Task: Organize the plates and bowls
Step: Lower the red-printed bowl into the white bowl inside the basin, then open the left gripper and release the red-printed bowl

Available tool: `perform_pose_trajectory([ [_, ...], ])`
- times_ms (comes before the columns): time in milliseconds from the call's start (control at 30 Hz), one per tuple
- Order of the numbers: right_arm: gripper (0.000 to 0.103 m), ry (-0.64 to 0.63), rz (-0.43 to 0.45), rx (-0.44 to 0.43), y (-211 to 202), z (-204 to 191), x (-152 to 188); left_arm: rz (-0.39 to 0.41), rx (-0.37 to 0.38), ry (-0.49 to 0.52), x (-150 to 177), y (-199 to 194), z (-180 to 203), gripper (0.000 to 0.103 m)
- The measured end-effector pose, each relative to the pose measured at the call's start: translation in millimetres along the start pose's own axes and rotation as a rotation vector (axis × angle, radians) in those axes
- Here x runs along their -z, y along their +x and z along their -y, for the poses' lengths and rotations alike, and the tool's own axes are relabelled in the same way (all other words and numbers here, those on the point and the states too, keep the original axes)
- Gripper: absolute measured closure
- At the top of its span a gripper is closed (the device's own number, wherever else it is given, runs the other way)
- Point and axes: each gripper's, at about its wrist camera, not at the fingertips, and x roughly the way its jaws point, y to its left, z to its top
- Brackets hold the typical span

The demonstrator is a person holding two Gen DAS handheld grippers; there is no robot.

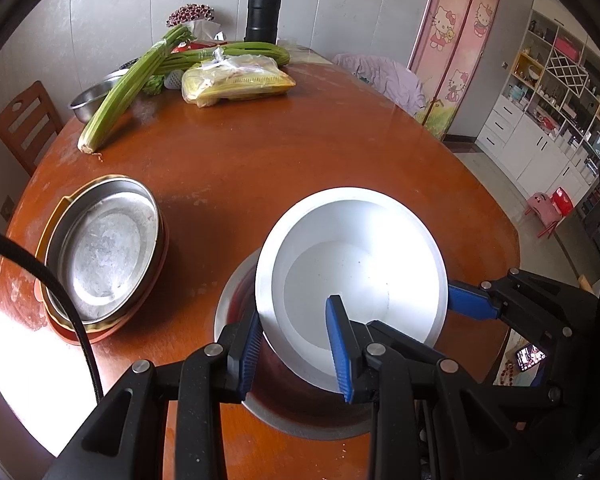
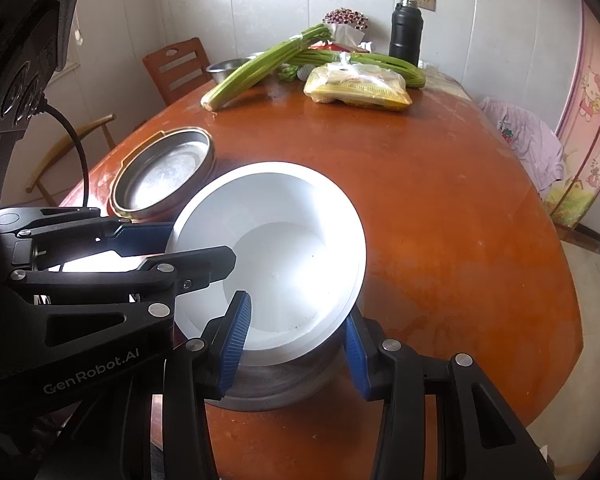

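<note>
A white bowl [image 1: 352, 268] sits tilted inside a steel bowl [image 1: 300, 412] on the brown table; both show in the right wrist view too, white bowl [image 2: 276, 256], steel bowl [image 2: 276, 384]. My left gripper [image 1: 296, 344] straddles the white bowl's left rim, one finger inside and one outside, jaws apart. My right gripper [image 2: 296, 344] straddles its opposite rim the same way and appears in the left view [image 1: 472, 304]. A steel plate [image 1: 104, 248] rests on a stack of flat dishes at the left, also seen in the right wrist view [image 2: 164, 172].
At the table's far end lie celery stalks [image 1: 132, 84], a bagged yellow package [image 1: 236, 82], a small steel bowl [image 1: 92, 98] and a black flask [image 1: 262, 16]. A wooden chair [image 1: 24, 124] stands left. A clothes-draped chair [image 1: 384, 76] stands right.
</note>
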Motion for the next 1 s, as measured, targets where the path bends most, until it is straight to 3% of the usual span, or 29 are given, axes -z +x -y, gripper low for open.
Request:
perform_pose_trajectory([
  [1000,0.056,-0.019,0.01,0.038,5.7,-1.7,-3.0,-0.021,-0.006,-0.022,-0.1,9.4,-9.3,0.072],
])
